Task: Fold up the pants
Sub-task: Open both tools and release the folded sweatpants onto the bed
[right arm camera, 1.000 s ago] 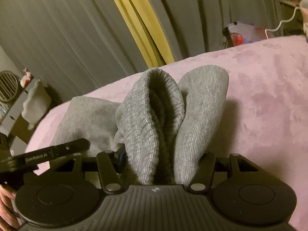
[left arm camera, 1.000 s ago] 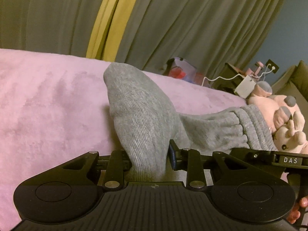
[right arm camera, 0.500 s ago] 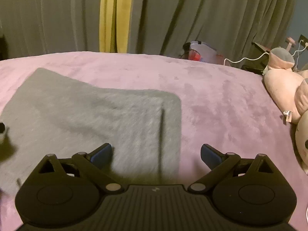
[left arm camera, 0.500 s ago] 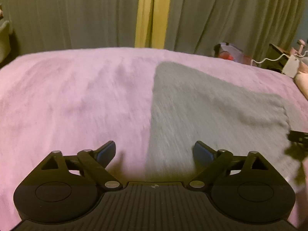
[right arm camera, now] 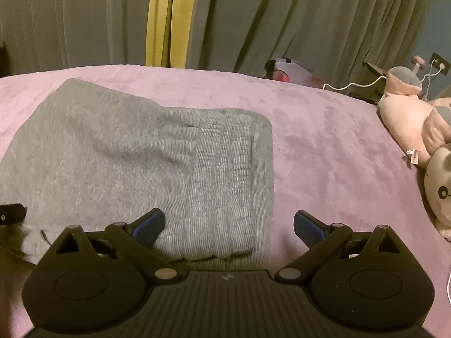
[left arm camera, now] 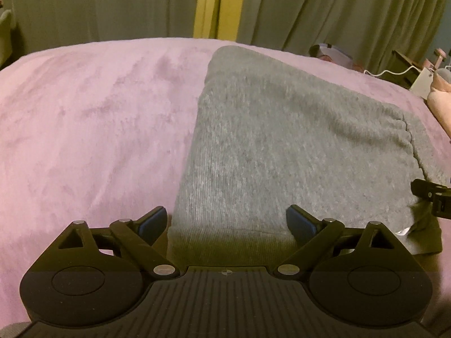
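In the left wrist view, the left gripper [left arm camera: 227, 221] hangs above the bed [left arm camera: 93, 129], which has a pink fleece cover. Its jaws are far apart and are opening a little more; the near edge of the grey pants [left arm camera: 282, 146] lies under the gap, but the blue pads [left arm camera: 152, 219] do not press on it. The pants lie folded and flat on the bed, right of the middle of this view. At the right border a black part of the right gripper [left arm camera: 434, 197] is seen over the pants. Behind the bed hang grey-green curtains [left arm camera: 98, 8] with a yellow strip.

In the right wrist view, the right gripper [right arm camera: 228, 224] has its jaws wide apart and holds nothing. The ribbed waistband [right arm camera: 225, 180] of the pants lies flat under the gap, and the rest of the cloth extends to the left. Pink plush toys [right arm camera: 417, 121] lie on the right side of the bed, well apart from the pants.
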The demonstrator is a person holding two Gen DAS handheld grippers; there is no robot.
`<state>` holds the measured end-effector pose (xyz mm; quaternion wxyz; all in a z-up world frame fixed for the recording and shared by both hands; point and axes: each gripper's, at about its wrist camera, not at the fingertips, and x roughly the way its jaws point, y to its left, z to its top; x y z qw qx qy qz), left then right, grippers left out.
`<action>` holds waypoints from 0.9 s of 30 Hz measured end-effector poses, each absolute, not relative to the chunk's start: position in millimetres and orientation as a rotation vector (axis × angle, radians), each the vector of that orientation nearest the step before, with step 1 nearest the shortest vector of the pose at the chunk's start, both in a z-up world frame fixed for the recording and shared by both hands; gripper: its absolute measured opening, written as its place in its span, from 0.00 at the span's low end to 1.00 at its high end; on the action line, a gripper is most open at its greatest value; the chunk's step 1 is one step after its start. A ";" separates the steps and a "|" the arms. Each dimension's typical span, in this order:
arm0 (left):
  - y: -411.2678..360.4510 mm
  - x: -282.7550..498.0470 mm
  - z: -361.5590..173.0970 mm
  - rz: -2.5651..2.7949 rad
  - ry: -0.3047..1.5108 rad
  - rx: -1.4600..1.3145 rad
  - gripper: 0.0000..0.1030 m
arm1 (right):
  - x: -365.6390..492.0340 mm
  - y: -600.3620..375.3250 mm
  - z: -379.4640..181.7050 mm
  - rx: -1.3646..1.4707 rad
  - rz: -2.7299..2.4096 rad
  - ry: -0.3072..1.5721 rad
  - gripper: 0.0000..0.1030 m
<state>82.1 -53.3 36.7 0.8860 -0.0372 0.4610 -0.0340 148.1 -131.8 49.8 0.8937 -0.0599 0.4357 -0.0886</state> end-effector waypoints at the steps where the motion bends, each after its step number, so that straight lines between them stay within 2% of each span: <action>1: -53.1 82.7 35.8 -0.067 0.961 -0.077 0.95 | 147.6 -130.9 48.4 -0.133 -0.184 0.900 0.96; 10: -53.7 81.0 23.2 -0.050 0.949 -0.065 1.00 | 138.4 -144.3 24.9 -0.064 -0.150 0.844 0.96; 21: -44.1 60.4 29.4 -0.014 0.927 -0.160 1.00 | 105.0 -145.3 29.2 0.034 -0.193 0.749 0.96; 27: -53.6 53.4 35.5 0.000 0.882 -0.069 1.00 | 106.3 -142.9 27.2 0.005 -0.200 0.768 0.96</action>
